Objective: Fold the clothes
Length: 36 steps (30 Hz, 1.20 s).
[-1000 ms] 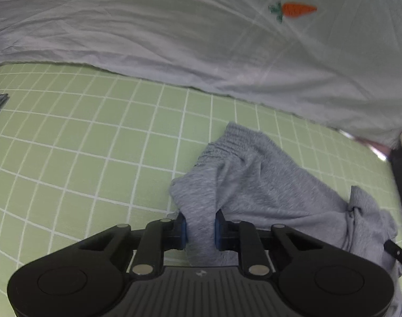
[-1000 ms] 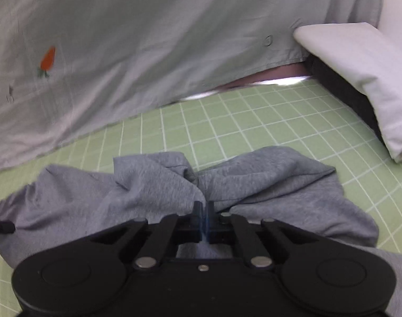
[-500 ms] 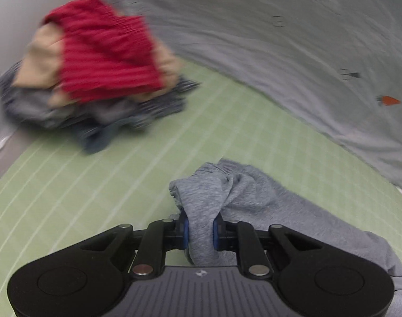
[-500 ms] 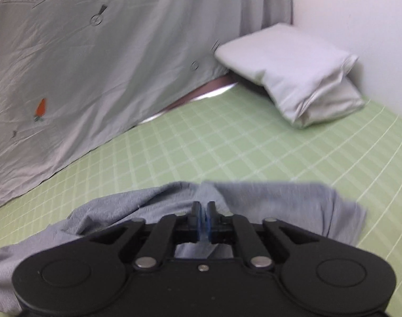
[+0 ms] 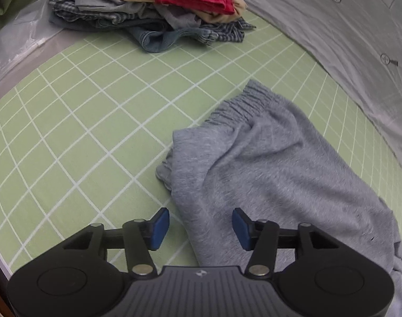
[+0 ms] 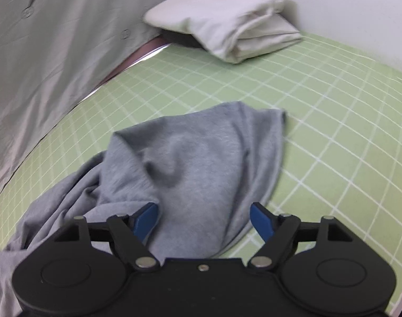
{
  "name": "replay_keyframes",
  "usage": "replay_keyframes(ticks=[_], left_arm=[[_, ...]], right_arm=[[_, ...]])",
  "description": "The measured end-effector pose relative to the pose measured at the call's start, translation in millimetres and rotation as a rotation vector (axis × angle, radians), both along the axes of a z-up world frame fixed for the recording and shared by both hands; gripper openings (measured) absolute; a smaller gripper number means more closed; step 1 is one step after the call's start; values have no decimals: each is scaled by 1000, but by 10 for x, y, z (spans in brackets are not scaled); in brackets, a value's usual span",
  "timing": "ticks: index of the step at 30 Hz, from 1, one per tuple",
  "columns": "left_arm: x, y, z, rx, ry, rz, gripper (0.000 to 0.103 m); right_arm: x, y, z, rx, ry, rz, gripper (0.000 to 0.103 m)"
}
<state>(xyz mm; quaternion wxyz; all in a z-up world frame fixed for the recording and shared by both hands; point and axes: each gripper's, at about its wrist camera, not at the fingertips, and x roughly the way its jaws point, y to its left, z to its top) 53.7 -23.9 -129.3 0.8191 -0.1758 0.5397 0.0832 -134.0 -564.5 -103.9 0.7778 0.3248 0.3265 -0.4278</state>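
Grey shorts [image 5: 267, 163] lie rumpled, spread lengthwise on the green checked bed sheet [image 5: 82, 121] | left gripper [image 5: 199, 228] and right gripper [image 6: 203, 220]: fingers spread, holding nothing | step: laying out or between folds, can't tell | next: a fresh grip on an edge.

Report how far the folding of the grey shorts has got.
Done: the grey shorts lie spread on the green checked sheet, waistband away. In hand: nothing; left tongs and right tongs are both open above the fabric. Left: smoothing creases, every fold, then the clothes pile.
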Motion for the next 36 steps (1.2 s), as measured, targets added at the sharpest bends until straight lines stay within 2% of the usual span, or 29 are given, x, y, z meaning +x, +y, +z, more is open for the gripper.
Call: replay_keyframes(ticks=[5, 7, 8, 10, 11, 13, 15, 17, 18, 19, 20, 21, 22, 27, 30, 32, 33, 35, 36], left_arm=[[52, -24, -69, 7, 24, 5, 56], [82, -46, -90, 16, 32, -7, 56], [97, -64, -95, 22, 34, -18, 53], [116, -117, -92, 32, 34, -55, 39], [126, -145, -92, 35, 35, -76, 27], [138, -197, -99, 52, 37, -99, 23], [148, -223, -100, 71, 35, -110, 23], [168, -221, -102, 76, 37, -109, 23], [179, -214, -103, 74, 37, -106, 23], [184, -207, -103, 71, 37, -103, 23], [189, -200, -104, 68, 36, -99, 23], [195, -195, -104, 66, 36, -97, 24], [205, -202, -104, 70, 38, -102, 24], [253, -238, -105, 86, 46, -127, 27], [269, -245, -111, 84, 43, -130, 33], [274, -248, -116, 88, 40, -128, 33], [275, -245, -118, 89, 39, -125, 33], [279, -241, -121, 90, 36, -120, 33], [278, -238, -121, 89, 35, -114, 33]], right_arm=[[64, -70, -49, -6, 26, 39, 80], [89, -98, -69, -9, 36, 55, 75], [102, -112, -79, -10, 42, 63, 70], [127, -140, -99, -12, 52, 79, 35], [140, -154, -109, -13, 57, 87, 29], [260, -73, -78, -9, 51, 175, 19], [402, 53, -51, -9, 57, 259, 19], [512, 141, -50, -30, 102, 259, 20], [566, 185, -50, -40, 125, 259, 28], [586, 200, -52, -41, 140, 237, 40], [566, 183, -56, -33, 144, 190, 48], [545, 166, -59, -24, 149, 142, 61], [512, 148, -67, -6, 141, 107, 66], [348, 141, -104, 95, 46, 75, 66], [376, 217, -119, 77, 39, 122, 67], [449, 233, -122, 51, 58, 162, 64], [508, 222, -121, 39, 76, 189, 61], [627, 188, -118, 25, 97, 241, 46], [686, 149, -115, 35, 83, 264, 33]])
